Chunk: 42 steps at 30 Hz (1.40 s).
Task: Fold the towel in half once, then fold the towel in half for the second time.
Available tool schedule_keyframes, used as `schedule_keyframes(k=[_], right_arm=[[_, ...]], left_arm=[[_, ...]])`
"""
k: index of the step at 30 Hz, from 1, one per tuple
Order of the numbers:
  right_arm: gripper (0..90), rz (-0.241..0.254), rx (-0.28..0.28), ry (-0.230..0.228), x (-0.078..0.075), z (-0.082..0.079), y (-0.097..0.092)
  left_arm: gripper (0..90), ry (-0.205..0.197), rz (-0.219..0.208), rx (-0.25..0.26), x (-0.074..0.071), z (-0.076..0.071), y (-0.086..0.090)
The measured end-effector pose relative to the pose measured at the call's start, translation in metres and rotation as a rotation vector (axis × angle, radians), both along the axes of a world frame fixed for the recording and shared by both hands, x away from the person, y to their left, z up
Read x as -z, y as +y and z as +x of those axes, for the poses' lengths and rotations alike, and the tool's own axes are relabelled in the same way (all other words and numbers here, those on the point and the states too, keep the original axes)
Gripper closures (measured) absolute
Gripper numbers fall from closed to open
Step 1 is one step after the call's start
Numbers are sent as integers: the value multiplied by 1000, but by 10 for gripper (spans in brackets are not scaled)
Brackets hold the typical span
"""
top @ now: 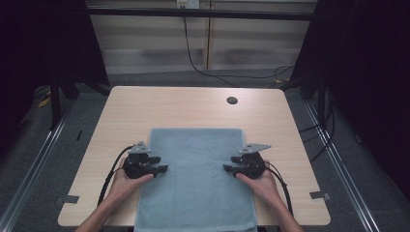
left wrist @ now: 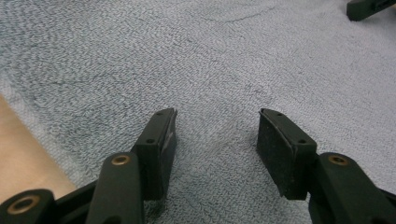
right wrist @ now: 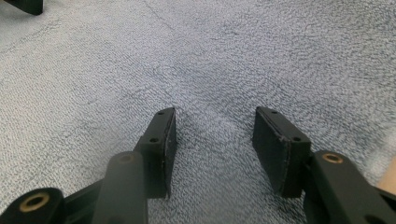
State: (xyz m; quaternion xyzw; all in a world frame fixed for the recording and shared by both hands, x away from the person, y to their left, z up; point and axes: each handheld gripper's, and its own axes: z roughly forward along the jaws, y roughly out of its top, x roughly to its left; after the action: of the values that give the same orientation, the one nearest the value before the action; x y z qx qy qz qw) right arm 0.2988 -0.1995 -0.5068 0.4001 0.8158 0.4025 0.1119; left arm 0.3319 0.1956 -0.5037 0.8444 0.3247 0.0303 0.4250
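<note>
A grey-blue towel (top: 196, 176) lay flat on the wooden table (top: 145, 108), spread from mid-table to the near edge, where its near hem overhung slightly. The left gripper (top: 164, 168) sat over the towel's left margin and the right gripper (top: 226, 168) over its right margin, both pointing inward toward each other. In each gripper view the jaws stood apart with only bare terry pile between them; nothing was held, and the pads appeared to rest close above or lightly on the cloth.

Assessment: the towel looked soft, limp and light, with a rough pile unlikely to slip between pads. It would sag and drape when lifted, so a single central pinch would bunch it. The side edges or corners, taken by both grippers together, appeared the soundest holds.
</note>
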Motion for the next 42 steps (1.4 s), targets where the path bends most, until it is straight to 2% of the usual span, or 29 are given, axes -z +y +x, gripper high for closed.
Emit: schedule_keyframes(k=[1,2,6,8,11,15,19,22,24,27,29,30,32,35,38,40,42], right_arm=[[502,6,3,11,-1,-2,-1],[502,16,8,28,-1,-4,-2],[502,22,5,27,-1,-13,-4],[503,59,25,66,-2,-15,-6],[504,42,14,76,-4,-21,-7],[505,50,6,92,-5,-32,-11],[504,36,2,95,-6,-41,-11],[504,24,-7,99,-7,-47,-11],[503,17,-19,102,-8,-52,-11],[500,10,-32,107,-9,-60,-12],[501,14,-37,108,-9,-66,-13],[501,21,-38,106,-9,-69,-13],[500,17,-50,112,-9,-73,-14],[481,13,-53,114,-10,-77,-13],[416,-17,-79,109,-12,-76,-7],[392,-28,-76,110,-12,-75,-3],[389,-12,-86,122,-13,-72,-3]], left_arm=[[443,7,-13,-2,1,-2,0],[443,-3,-8,2,1,-5,0],[426,14,-5,-1,-1,-15,-2],[403,33,-22,-11,-1,-20,-3],[426,26,-14,8,-1,-27,-2],[452,55,-40,35,-1,-39,0],[452,59,-25,58,-3,-46,-1],[452,73,-22,64,-4,-50,-1],[449,64,-13,74,-4,-54,-3],[448,87,-37,70,-4,-59,-1],[453,92,-36,76,-5,-61,-1],[454,97,-36,83,-6,-61,-1],[453,71,-36,85,-9,-61,-1],[440,45,-66,61,-14,-49,-2],[439,-5,-38,28,-17,-34,-5],[440,17,-49,5,-13,-26,-3],[445,-10,-26,-10,-10,-25,0]])
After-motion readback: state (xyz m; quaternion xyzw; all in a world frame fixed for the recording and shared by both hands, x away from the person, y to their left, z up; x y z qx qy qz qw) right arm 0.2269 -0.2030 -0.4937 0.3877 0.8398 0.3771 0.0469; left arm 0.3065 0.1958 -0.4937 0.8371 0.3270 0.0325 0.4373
